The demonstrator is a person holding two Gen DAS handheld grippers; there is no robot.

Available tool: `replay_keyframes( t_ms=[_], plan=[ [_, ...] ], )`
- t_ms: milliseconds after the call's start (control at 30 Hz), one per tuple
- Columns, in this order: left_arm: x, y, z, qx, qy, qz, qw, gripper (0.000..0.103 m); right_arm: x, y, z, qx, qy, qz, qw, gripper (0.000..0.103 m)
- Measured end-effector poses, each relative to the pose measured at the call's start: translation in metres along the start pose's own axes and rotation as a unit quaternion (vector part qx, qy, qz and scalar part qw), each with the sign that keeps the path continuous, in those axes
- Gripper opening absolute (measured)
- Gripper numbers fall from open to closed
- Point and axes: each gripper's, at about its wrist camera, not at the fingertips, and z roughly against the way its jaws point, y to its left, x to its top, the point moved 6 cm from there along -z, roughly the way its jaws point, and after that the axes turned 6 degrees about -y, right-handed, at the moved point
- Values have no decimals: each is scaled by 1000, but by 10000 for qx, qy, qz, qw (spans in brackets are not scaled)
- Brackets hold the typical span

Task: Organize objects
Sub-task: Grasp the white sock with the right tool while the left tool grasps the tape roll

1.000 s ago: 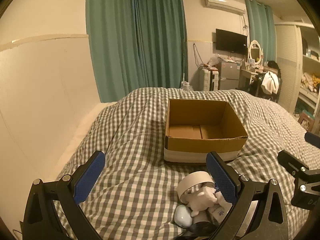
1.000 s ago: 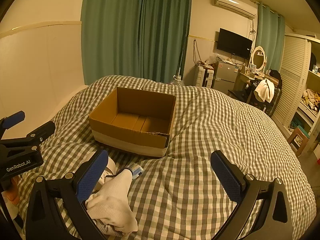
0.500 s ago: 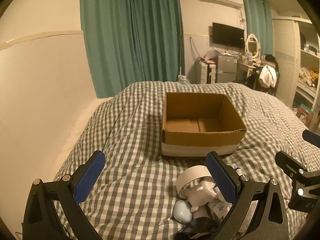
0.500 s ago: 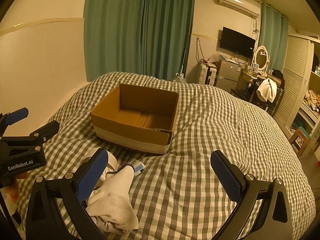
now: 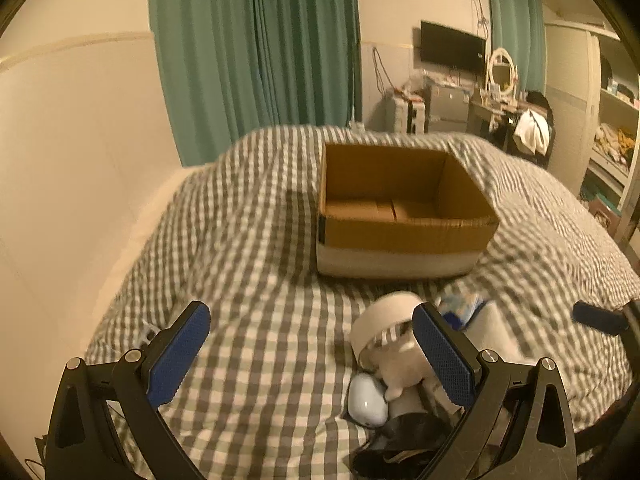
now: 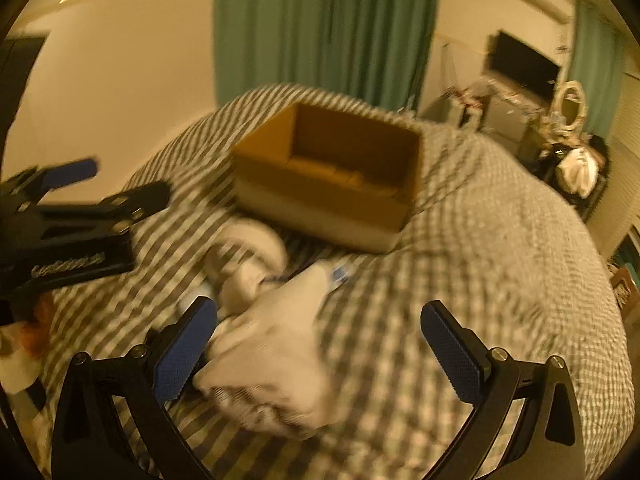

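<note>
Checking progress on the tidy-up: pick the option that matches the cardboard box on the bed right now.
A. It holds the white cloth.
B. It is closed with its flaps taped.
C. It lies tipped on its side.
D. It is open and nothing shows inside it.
D: the cardboard box stands upright and open with a bare brown floor, while the white cloth and tape roll lie on the checked bedspread outside it.

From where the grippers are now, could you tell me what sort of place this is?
Most likely a lived-in bedroom. The work surface is a bed with a checked duvet, green curtains hang behind it, and a wall-mounted TV sits above a cluttered dressing table with a round mirror.
</note>
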Motion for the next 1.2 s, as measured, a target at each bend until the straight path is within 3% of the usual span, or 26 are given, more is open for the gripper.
replay_keyframes(
  t_ms=[200, 300, 333, 367, 533, 733, 800, 867, 900, 967, 1067, 1200],
  plan=[
    [-28, -4, -26, -189, 575, -55, 9981, 103, -26, 20, -28, 340, 513, 138, 9980, 94],
    [-36, -4, -40, -256, 802, -28, 9964, 103, -30, 20, -30, 465, 528, 86, 9975, 77],
    [-37, -5, -42, -274, 842, -19, 9961, 103, -27, 17, -27, 535, 419, -10, 9977, 62],
    [-37, -5, -45, -309, 878, -3, 9957, 103, -25, 15, -24, 539, 318, -113, 9980, 59],
    [-33, -15, -62, -447, 1013, -11, 9938, 102, -11, -10, -14, 166, -76, -398, 9990, 54],
    [-22, -29, -86, -534, 1058, -31, 9929, 99, -3, -26, -15, -7, -79, -491, 9988, 54],
    [-22, -33, -97, -483, 1133, -176, 9922, 89, -4, -29, -14, 14, -46, -512, 9987, 54],
    [-28, -35, -107, -508, 1307, -249, 9898, 64, -5, -29, -17, 18, -22, -490, 9988, 54],
    [-31, -36, -111, -663, 1405, -137, 9878, 59, -6, -28, -17, 20, -22, -480, 9988, 55],
    [-33, -35, -114, -922, 1519, 186, 9839, 37, -5, -27, -19, 25, -19, -459, 9989, 55],
    [-36, -35, -114, -936, 1626, 130, 9822, 24, -5, -29, -19, 32, -15, -471, 9989, 55],
    [-34, -34, -105, -898, 1588, 37, 9832, 20, -5, -29, -19, 20, -21, -451, 9990, 55]
  ],
)
